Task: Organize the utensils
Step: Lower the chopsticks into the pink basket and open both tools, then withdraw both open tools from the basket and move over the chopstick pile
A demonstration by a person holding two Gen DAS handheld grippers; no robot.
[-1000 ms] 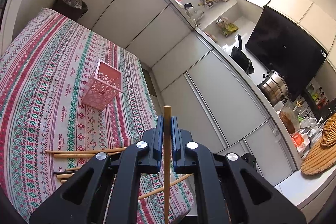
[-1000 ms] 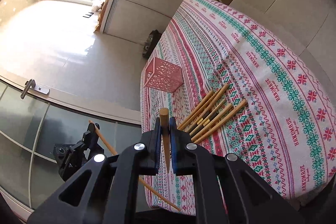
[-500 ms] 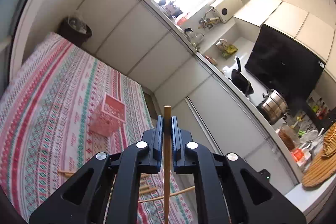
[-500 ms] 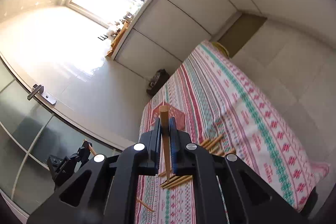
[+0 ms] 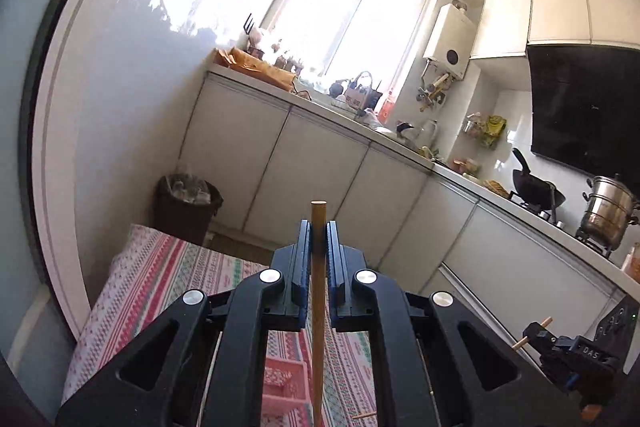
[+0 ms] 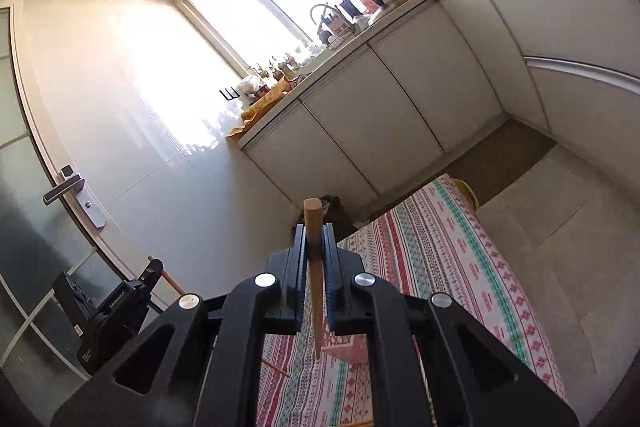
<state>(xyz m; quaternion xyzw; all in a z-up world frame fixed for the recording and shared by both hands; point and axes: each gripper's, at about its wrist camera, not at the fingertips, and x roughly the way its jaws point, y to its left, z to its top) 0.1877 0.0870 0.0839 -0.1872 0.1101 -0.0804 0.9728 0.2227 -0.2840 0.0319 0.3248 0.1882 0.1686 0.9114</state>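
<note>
Two chopsticks are held at this moment, one in each gripper, and neither has yet been placed in the pink basket (image 5: 286, 383). The left gripper (image 5: 319, 247) is clamped on a pale, round-ended chopstick (image 5: 318, 307), which runs upright through the middle of the left view, its blunt end rising above the jaws and its length dropping out of the lower edge of the frame. The right gripper (image 6: 315, 247) is clamped on a darker, tapered chopstick (image 6: 314, 279); its thick end stands above the jaws and its pointed tip hangs down at lower centre, just over the basket as pictured.

Only part of the basket is seen in each view, low in the frame behind the gripper bodies, standing on the striped tablecloth (image 6: 440, 247). Whether anything is already inside it cannot be told. A few more stick ends are glimpsed on the cloth near the bottom of both frames, so some sorting is judged to remain beyond these two. Both grippers are tilted toward the kitchen cabinets (image 5: 320, 163) rather than down at the table, so the step in hand is judged to be carrying, with lowering into the basket left to do.
</note>
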